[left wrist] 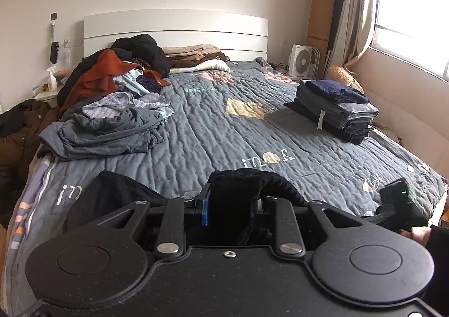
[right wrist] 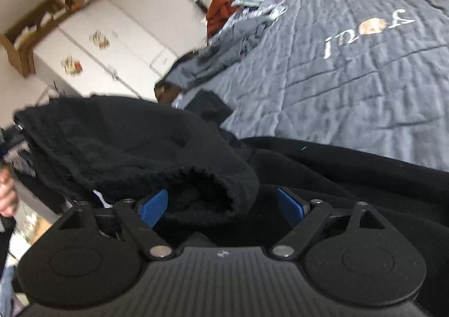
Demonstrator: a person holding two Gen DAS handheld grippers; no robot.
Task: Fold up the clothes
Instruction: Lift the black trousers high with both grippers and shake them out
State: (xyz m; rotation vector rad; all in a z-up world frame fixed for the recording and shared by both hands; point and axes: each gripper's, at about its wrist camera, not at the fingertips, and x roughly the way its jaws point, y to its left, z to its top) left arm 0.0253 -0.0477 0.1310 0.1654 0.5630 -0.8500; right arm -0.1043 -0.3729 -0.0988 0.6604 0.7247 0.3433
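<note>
Left tool (left wrist: 230, 204) is clamped tight on a black garment (left wrist: 238, 185), which bunches up between the blue pads and hides their tips. The cloth spills to 9 o'clock over the near edge of the bed (left wrist: 213, 126). Right tool (right wrist: 221, 204) stands with its blue pads apart, a rolled cuff of the same black garment (right wrist: 134, 148) lying between them; whether either pad touches it is hard to make out, and this view is blurred. At 10 o'clock, an unfolded pile (left wrist: 112, 109); at 2 o'clock, a folded stack (left wrist: 336, 109). A hand (left wrist: 421, 234) is cut off at the right edge.
</note>
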